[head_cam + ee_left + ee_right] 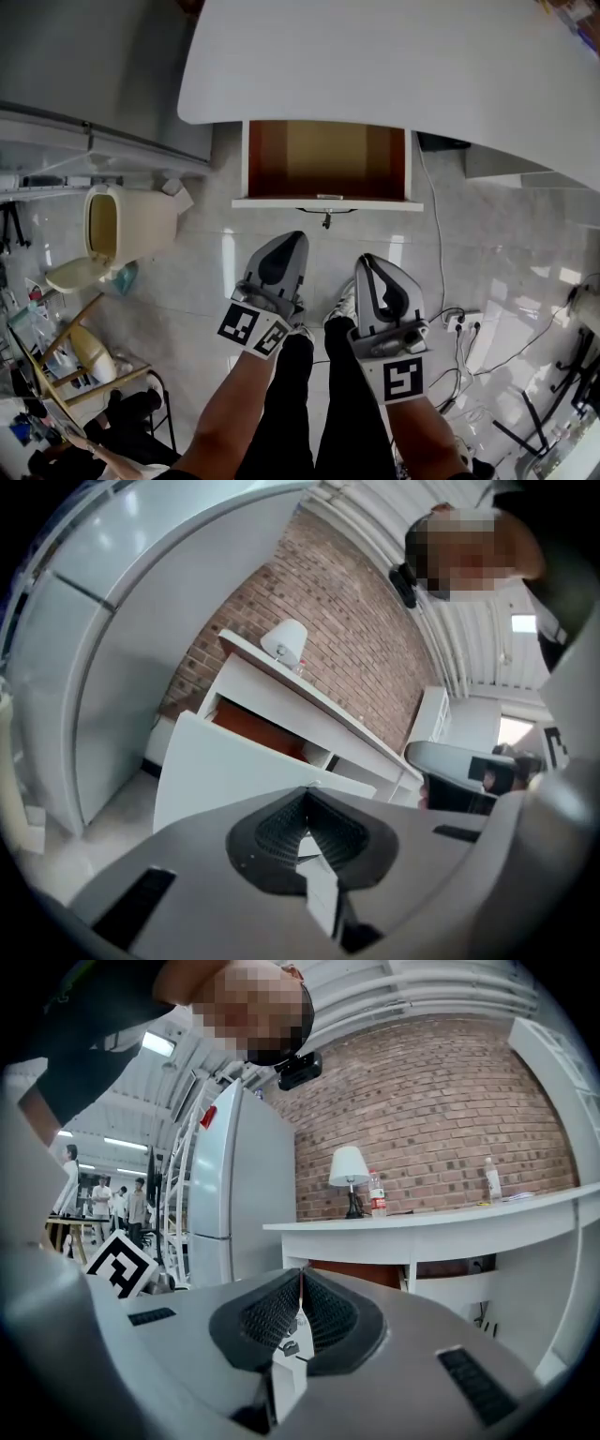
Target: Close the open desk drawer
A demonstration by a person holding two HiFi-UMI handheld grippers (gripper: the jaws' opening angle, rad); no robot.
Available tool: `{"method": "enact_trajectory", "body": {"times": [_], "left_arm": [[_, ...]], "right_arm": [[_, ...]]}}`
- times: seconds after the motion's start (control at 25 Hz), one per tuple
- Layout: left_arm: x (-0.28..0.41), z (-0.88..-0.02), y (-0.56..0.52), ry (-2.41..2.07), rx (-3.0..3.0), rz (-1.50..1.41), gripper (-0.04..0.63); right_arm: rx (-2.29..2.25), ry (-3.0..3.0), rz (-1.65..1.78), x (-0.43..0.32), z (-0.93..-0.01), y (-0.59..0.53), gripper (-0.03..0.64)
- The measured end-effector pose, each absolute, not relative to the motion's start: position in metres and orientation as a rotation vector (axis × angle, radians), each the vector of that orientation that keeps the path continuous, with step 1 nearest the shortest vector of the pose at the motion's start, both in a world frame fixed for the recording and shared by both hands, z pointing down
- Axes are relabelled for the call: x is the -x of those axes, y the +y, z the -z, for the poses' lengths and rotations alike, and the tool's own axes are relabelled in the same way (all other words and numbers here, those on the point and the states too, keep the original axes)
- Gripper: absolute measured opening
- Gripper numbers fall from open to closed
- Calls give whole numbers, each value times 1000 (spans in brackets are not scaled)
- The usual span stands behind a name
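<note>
drawer open, both grippers short of its front

the drawer (326, 202) stands pulled well out from under the white desk (394, 66). its brown inside looks bare and its white front faces the person. a small fitting (326, 221), perhaps a key, hangs under the middle of that front.

the left gripper (284, 242) and the right gripper (371, 264) sit side by side before the front, near it but apart from it. each points roughly level at the panel, the left one rolled to one side. both pairs of jaws are clenched together on nothing; the drawer front only shows beyond their tips.

this looks like the approach step, with the push not yet begun. the next move calls for bringing the closed tips flat against the white front, either side of the hanging fitting, and pressing straight toward the desk. even pressure from both sides should keep the drawer from skewing on its runners
</note>
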State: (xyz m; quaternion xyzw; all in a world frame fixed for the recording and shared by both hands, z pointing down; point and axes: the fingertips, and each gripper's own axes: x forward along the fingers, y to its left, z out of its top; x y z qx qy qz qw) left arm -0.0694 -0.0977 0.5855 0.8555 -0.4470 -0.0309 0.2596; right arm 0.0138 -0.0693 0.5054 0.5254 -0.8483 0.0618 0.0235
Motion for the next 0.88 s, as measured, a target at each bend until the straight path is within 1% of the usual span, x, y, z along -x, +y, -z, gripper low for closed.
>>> {"method": "enact_trajectory", "body": {"times": [0.28,0.32,0.36,0.48,0.64,0.68,0.88], "left_arm": [[62,-623,-107,-1044,-2125,260,5],[60,-628,-106,-1019,-2097,280,28],[60,-634,-106,-999,-2069,297,66],[61,-650,-107,-965,-1982,347,95],[61,-665,-113,-910,-1840,459,115],[62,-667,-115,-895,-1810,491,129],[61,-664,-124,-848,-1733,609,132]], "right_arm": [[-1612,-2638,-228,-11,-520,-69,28],[-1609,-2642,-229,-11,-520,-69,28],[-1606,-2645,-229,-11,-520,-69,28],[-1600,-2650,-225,-11,-521,-70,28],[-1602,-2656,-227,-13,-521,-72,28],[-1600,-2657,-228,-13,-522,-72,28],[-1596,-2661,-245,-9,-523,-68,28]]}}
